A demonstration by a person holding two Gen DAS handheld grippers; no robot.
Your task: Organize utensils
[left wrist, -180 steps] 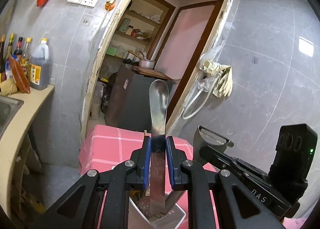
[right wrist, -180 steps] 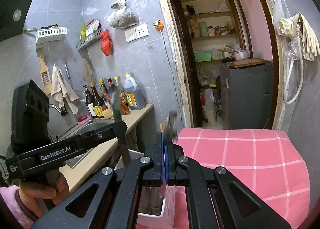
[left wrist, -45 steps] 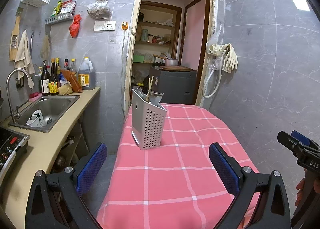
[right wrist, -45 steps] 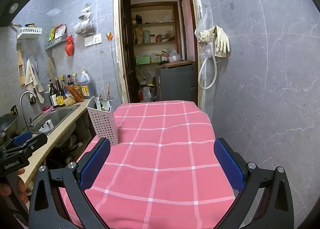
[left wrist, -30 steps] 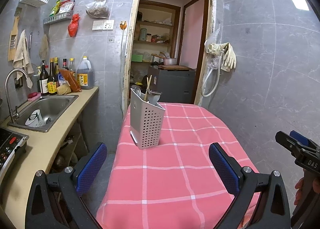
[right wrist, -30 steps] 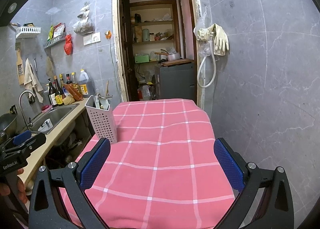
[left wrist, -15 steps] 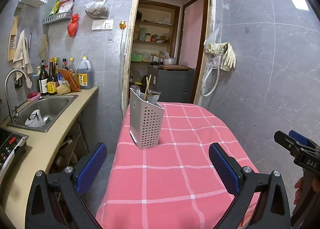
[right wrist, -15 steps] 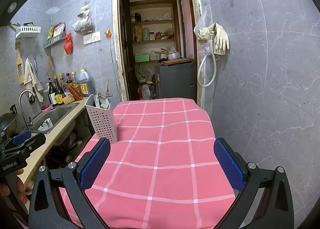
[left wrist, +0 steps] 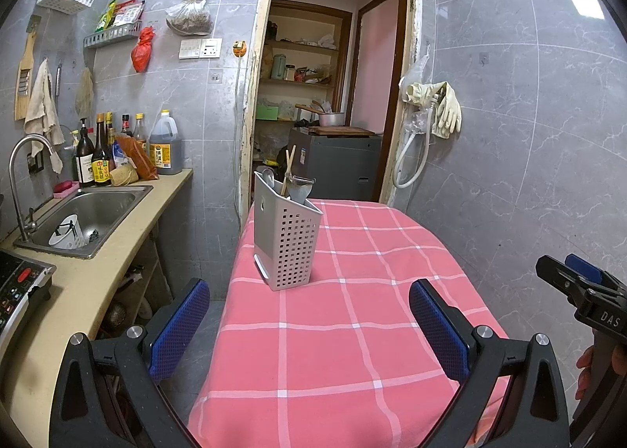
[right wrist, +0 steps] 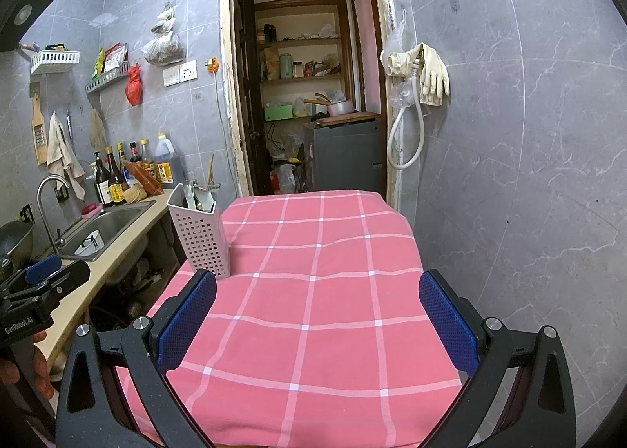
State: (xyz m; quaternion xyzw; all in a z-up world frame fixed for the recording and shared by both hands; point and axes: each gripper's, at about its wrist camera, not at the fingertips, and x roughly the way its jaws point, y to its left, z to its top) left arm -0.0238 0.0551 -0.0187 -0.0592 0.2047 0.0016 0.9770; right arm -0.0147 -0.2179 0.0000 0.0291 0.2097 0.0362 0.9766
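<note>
You held the left tool and right tool wide open and empty, while the utensils, probably stiff, slippery metal best gripped by their handles, stood in the holder on the tabletop.

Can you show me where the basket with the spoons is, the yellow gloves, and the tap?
utensil basket [left wrist: 292,248], left wrist view, on its perforated front wall.
rubber gloves [right wrist: 433,73], right wrist view, on the hanging glove's palm.
tap [left wrist: 17,169], left wrist view, on the upright part of its curved metal neck.
</note>
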